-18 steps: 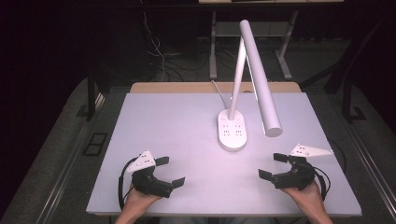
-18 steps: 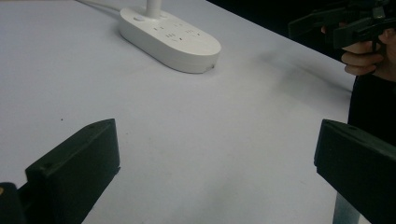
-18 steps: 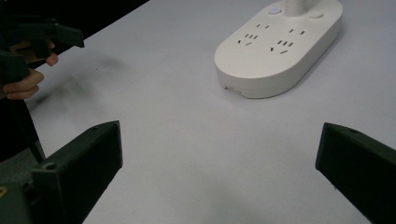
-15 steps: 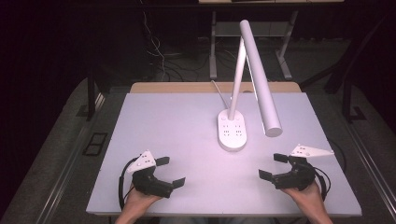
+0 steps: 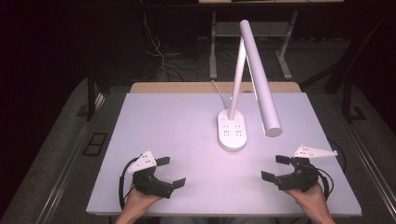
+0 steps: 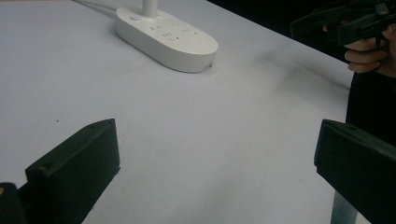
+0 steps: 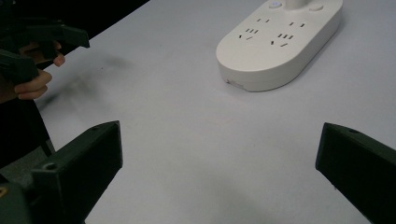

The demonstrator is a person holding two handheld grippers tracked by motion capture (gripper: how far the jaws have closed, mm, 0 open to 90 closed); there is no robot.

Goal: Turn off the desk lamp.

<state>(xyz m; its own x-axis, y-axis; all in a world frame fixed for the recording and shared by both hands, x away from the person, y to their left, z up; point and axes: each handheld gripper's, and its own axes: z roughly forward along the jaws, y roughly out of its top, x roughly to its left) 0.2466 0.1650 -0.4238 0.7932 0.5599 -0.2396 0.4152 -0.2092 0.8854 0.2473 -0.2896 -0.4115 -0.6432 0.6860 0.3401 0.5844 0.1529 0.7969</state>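
From up high, the left gripper (image 5: 169, 171) and right gripper (image 5: 275, 168) both sit wide open, empty, near the table's (image 5: 177, 121) front edge. The white desk lamp (image 5: 233, 132) stands mid-table between them; gripper views reveal sockets on its oval base (image 7: 279, 39).

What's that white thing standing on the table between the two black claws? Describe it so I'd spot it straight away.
Start at the pale table in the dark room. Towards its far edge, a bit right of centre, stands a white desk lamp. Its flat oval base carries rows of plug sockets, and a thin stem rises to a long tube-shaped head slanting down; nothing else on the table is white and tall.
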